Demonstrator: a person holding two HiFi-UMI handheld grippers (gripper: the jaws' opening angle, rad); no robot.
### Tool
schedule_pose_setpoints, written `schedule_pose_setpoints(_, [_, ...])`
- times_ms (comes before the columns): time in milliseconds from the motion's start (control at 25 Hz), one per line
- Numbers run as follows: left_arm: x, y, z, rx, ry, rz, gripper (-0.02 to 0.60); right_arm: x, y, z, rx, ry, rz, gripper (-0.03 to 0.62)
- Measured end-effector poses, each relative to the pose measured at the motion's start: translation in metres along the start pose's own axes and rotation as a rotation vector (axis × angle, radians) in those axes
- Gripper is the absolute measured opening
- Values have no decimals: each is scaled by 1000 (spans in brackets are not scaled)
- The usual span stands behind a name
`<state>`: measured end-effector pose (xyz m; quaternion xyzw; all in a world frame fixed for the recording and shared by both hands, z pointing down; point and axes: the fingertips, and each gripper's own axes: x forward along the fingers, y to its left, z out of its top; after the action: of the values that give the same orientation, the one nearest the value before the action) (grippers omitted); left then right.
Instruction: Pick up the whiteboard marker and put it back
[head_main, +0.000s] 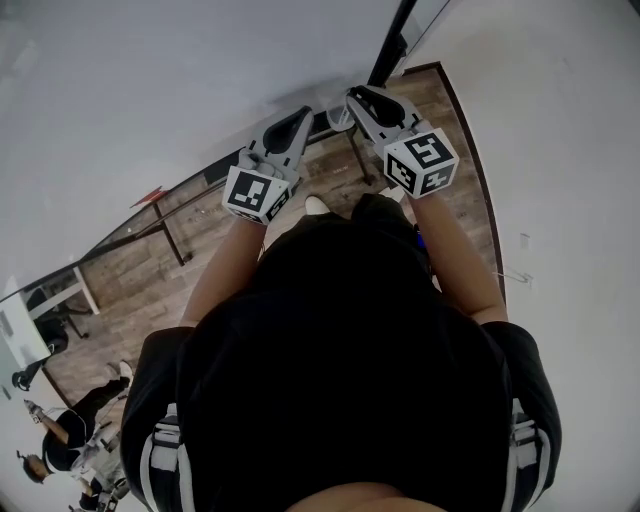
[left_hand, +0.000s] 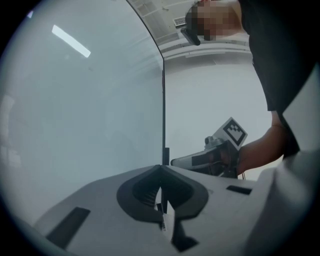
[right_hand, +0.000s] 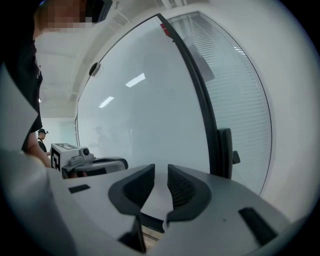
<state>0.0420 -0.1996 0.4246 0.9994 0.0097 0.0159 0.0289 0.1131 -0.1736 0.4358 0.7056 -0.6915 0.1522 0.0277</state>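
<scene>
Before glossy whiteboard (right_hand: 140, 115), right gripper (right_hand: 161, 172), ribbed fingers (right_hand: 182, 189)

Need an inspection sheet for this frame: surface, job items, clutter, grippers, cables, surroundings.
Surface: whiteboard in a black frame, upright in front of both grippers; its face looks bare.
Job's things: whiteboard marker, nothing seen in any view.
Clutter: nothing seen.
Grippers: left gripper has its jaws together with nothing between them; right gripper has its jaws slightly apart and empty. Both are held up facing the board.
Cables: nothing seen.
Surroundings: wood-plank floor; another person at the lower left of the head view; window blinds beyond the board's frame.
</scene>
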Motion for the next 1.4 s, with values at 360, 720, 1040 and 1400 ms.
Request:
schedule_pose_setpoints(360, [-10,-21,24,22,-19,-63,5,-32,28,39,-138,-87,29,52])
schedule_pose_setpoints(720, [-22,-40,35,29,-53,-96,5,-63,37,19,-137,-117,8,5])
schedule_pose_setpoints(1040, [-24,-54,20,2,-25,-125,4,-72,47,4,-118,-129,18,0])
schedule_pose_setpoints(1400, [-25,-53,19,0,-38,-128,5,-68,50,8,-120,-134,33,0])
